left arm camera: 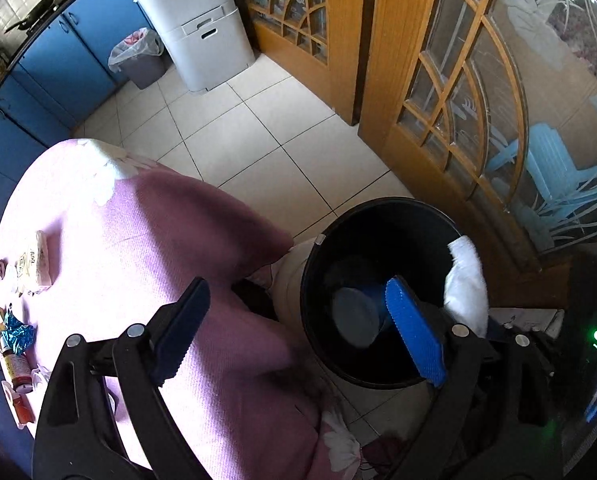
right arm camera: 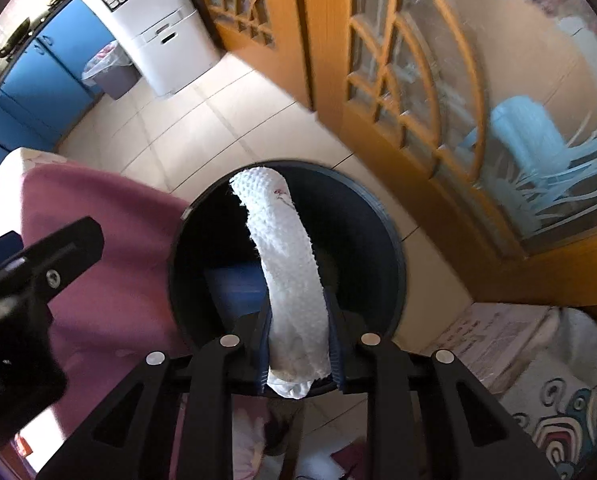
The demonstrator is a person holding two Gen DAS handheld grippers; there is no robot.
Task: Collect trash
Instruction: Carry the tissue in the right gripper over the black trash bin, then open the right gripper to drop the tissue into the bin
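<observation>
Litter [left arm camera: 16, 320] lies at the far left of my pink-clothed table [left arm camera: 138, 248]. My left gripper [left arm camera: 298, 332] gapes wide, empty, over the bin [left arm camera: 310, 280], where a blue cup [left arm camera: 358, 316] lies. My right gripper [right arm camera: 298, 344] pinches a paper towel [right arm camera: 286, 248] above it.

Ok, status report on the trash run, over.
Left gripper open, empty. Right gripper shut on white paper towel, above black bin. Blue cup already inside. Nothing blocking.
</observation>
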